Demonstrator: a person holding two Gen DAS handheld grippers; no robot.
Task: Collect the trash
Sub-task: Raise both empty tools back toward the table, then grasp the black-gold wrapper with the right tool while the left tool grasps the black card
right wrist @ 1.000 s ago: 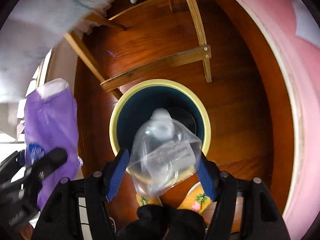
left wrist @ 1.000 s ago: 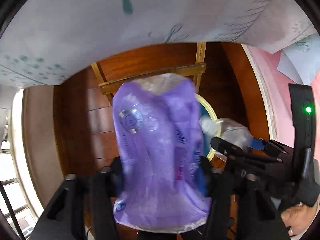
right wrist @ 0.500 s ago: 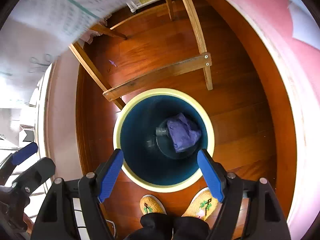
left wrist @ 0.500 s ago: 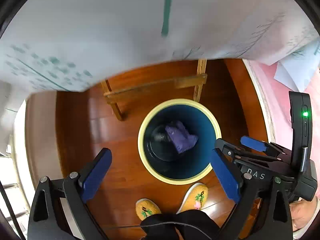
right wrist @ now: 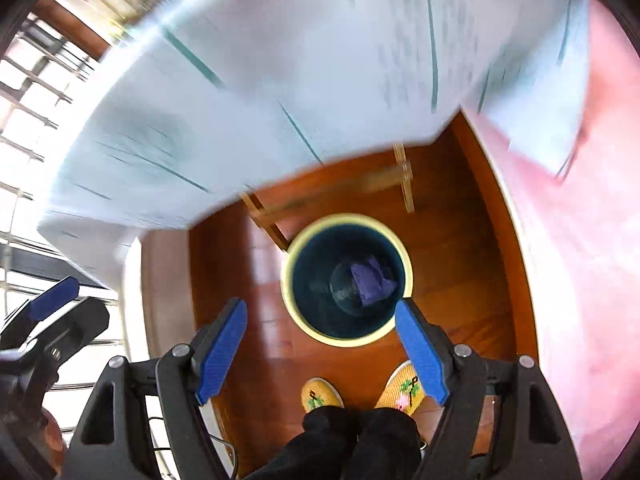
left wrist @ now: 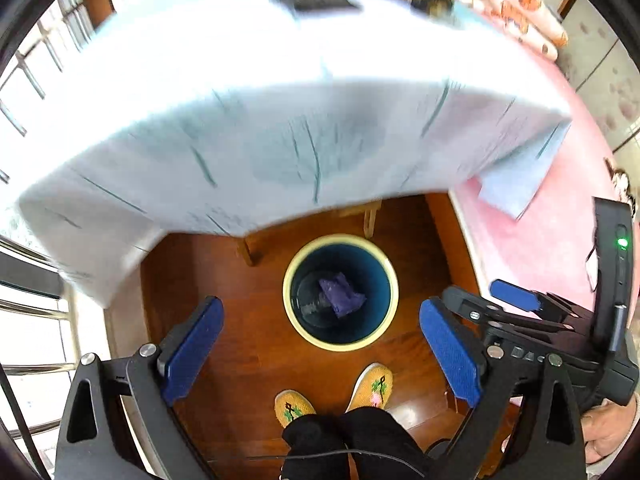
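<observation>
A round bin with a cream rim [left wrist: 340,346] [right wrist: 344,342] and a dark blue inside stands on the wooden floor far below both grippers. A crumpled purple plastic bag [left wrist: 342,294] [right wrist: 372,280] lies at its bottom, beside a dim clear piece I cannot make out. My left gripper [left wrist: 322,316] hangs high above the bin, open and empty. My right gripper [right wrist: 320,308] is beside it, also open with nothing between its blue pads. Each gripper shows at the edge of the other's view: the right gripper [left wrist: 512,296] and the left gripper [right wrist: 56,296].
A table with a white, teal-patterned cloth [left wrist: 280,120] [right wrist: 280,80] overhangs the bin's far side, its wooden legs [right wrist: 404,184] underneath. A pink-covered surface [left wrist: 540,240] lies to the right, window bars to the left. The person's yellow slippers [left wrist: 374,384] stand just before the bin.
Both grippers opened and dropped the purple bag and the clear plastic piece into the bin. Both then rose, so the bin looks smaller and the tabletop comes into view.
</observation>
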